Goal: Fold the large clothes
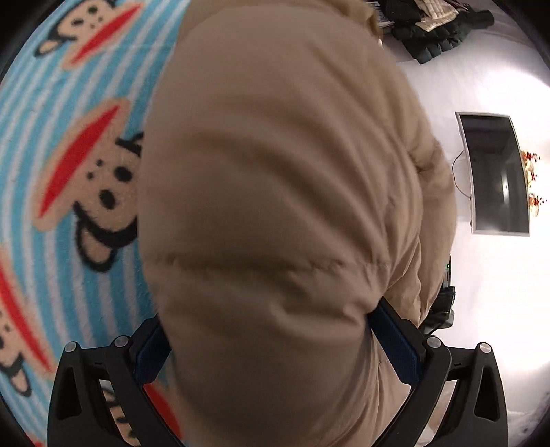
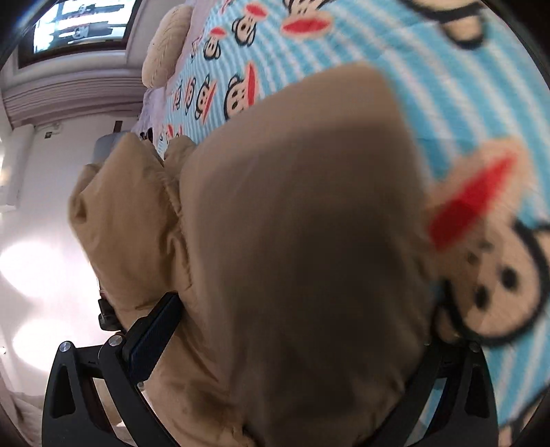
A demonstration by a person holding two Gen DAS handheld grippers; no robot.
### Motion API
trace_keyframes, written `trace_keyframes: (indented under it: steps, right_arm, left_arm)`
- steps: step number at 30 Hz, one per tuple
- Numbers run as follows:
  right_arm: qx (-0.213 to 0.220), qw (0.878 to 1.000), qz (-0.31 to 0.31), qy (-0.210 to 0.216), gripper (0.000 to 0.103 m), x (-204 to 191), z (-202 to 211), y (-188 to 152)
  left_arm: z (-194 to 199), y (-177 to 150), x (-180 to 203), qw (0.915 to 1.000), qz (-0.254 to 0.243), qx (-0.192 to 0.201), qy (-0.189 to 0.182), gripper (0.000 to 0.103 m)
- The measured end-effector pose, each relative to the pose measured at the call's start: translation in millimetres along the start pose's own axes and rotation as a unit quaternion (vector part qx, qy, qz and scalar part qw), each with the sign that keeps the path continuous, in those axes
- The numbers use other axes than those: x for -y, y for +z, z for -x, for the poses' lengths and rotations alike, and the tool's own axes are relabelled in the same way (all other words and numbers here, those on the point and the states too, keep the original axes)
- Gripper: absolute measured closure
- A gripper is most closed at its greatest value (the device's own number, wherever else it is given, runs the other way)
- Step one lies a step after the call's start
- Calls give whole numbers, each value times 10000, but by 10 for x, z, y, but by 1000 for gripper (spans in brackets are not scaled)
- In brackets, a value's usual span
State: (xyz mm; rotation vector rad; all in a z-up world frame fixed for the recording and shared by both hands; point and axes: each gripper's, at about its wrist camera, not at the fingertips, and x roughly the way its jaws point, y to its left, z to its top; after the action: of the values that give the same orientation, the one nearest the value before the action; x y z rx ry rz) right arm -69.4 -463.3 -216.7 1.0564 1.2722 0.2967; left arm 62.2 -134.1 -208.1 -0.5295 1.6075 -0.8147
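A tan puffy jacket (image 1: 275, 192) fills the middle of the left wrist view, bulging between the two fingers of my left gripper (image 1: 271, 344), which is shut on it. The same jacket (image 2: 292, 258) fills the right wrist view, and my right gripper (image 2: 285, 340) is shut on a thick fold of it; its left finger pad (image 2: 151, 340) shows, the right finger is mostly hidden by cloth. The jacket hangs lifted over a blue-striped monkey-print blanket (image 1: 68, 172) on the bed.
The blanket (image 2: 447, 86) spreads to the right in the right wrist view, with a cream pillow (image 2: 165, 44) at its far end. A dark garment pile (image 1: 429, 31) and a monitor (image 1: 495, 175) lie against a white surface. A window (image 2: 79, 24) is at upper left.
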Motion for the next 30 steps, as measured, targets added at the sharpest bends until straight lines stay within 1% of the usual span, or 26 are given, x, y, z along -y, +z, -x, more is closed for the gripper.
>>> trace_keyframes:
  steps: [3, 4, 5, 6, 7, 8, 9, 10, 11, 13, 17, 21, 24, 27, 30]
  right_arm:
    - [36, 9999, -119, -57, 0, 14, 0, 1]
    - [39, 9998, -188, -92, 2, 17, 8, -10]
    - [42, 9996, -251, -118, 6, 22, 25, -24]
    - [45, 9995, -312, -57, 11, 31, 38, -34]
    - [48, 9993, -362, 22, 26, 59, 79, -4]
    - [102, 9990, -420, 137, 38, 52, 124, -27]
    - [137, 9989, -408, 183, 43, 37, 161, -41]
    - [168, 9989, -381, 225, 52, 7, 197, -65]
    - [192, 9989, -346, 270, 56, -31, 227, -89]
    - [217, 9988, -267, 353, 57, -118, 262, -123]
    - [309, 9984, -81, 477, 57, -443, 273, -163]
    - [365, 9979, 161, 503, 57, -860, 83, -170]
    - [416, 9975, 239, 528, 57, -1122, -219, -168]
    - [426, 9971, 276, 564, 57, -1426, -646, -188]
    - [341, 9969, 297, 649, 57, -1694, -1145, -181]
  left_arm:
    - [-71, -1, 21, 10000, 55, 4, -8, 0]
    - [-79, -5, 62, 10000, 26, 33, 33, 0]
    - [-77, -19, 127, 9999, -28, 82, 97, 2]
    - [-76, -46, 181, 9998, -70, 132, 141, 6]
    - [-55, -64, 244, 9996, -126, 188, 196, 8]
    - [-18, -84, 297, 9993, -161, 237, 235, 14]
    - [25, -104, 358, 9990, -206, 294, 261, 19]
    - [58, -121, 402, 9988, -247, 334, 268, 21]
    - [100, -143, 455, 9984, -298, 383, 273, 24]
    - [196, -189, 538, 9978, -383, 471, 271, 25]
    - [530, -239, 643, 9959, -513, 716, 188, 25]
    - [983, -199, 543, 9936, -585, 950, 156, 25]
    - [1325, -105, 323, 9923, -613, 1063, 188, 25]
    - [1615, 0, 32, 9916, -573, 1125, 287, 25]
    - [2009, 112, -265, 9902, -513, 1231, 427, 25]
